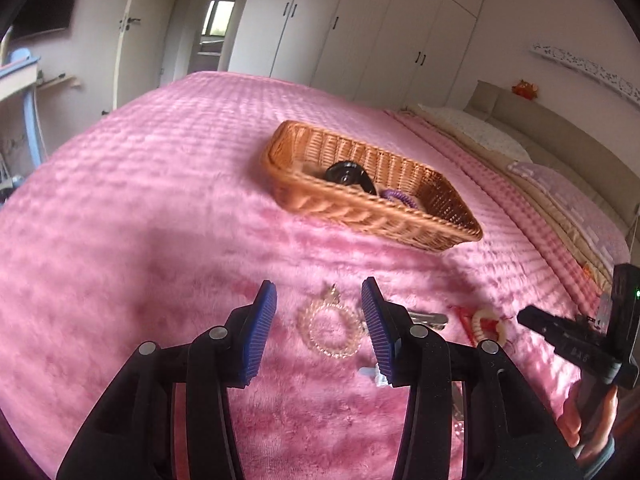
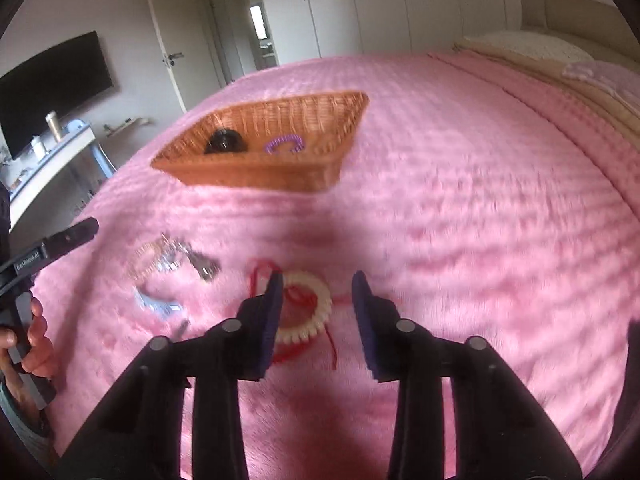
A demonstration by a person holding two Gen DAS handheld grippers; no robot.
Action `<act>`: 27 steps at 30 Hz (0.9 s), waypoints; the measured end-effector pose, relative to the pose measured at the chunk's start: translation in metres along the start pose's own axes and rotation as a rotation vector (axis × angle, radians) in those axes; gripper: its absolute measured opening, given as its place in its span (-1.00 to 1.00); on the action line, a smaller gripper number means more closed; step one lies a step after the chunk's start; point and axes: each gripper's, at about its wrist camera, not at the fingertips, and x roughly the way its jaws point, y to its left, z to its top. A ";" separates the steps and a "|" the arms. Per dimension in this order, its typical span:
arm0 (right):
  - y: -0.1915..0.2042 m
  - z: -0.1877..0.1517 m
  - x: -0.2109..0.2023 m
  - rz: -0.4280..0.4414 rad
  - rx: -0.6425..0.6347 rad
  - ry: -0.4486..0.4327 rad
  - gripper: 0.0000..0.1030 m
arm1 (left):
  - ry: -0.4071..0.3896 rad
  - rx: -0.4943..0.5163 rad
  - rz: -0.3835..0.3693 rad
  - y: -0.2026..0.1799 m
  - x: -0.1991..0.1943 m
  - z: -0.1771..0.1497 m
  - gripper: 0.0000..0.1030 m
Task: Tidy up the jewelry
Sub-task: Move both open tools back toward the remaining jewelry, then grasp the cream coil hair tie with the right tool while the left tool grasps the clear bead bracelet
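A wicker basket [image 1: 424,224] sits on the pink bed cover and holds a black hair piece [image 1: 348,174] and a purple coil tie [image 1: 400,197]; it also shows in the right wrist view [image 2: 248,174]. My left gripper [image 1: 320,318] is open above a clear beaded bracelet [image 1: 316,334]. A silver clip [image 1: 428,318] lies to its right. My right gripper [image 2: 318,308] is open over a white beaded bracelet with red cord [image 2: 310,312], also seen in the left wrist view [image 1: 486,320]. Both grippers are empty.
More small pieces lie on the cover: a clear bracelet [image 2: 146,262], a silver clip [image 2: 204,266] and a pale blue clip [image 2: 154,304]. Pillows [image 1: 480,132] and a headboard are at the right. A desk [image 2: 48,160] stands left of the bed.
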 end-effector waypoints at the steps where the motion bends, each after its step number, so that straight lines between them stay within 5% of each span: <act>1: -0.001 -0.003 0.005 -0.005 0.007 0.019 -0.49 | 0.005 -0.002 0.001 0.001 0.002 -0.002 -0.16; 13: 0.006 -0.007 0.027 -0.036 -0.010 0.076 -0.61 | 0.178 -0.045 0.030 0.014 0.042 -0.012 -0.22; 19: 0.012 -0.009 0.025 -0.029 -0.041 0.064 -0.74 | 0.176 -0.041 0.032 0.015 0.042 -0.015 -0.25; 27: -0.006 -0.008 -0.004 0.042 0.040 -0.060 -0.83 | 0.165 -0.030 0.030 0.014 0.041 -0.016 -0.26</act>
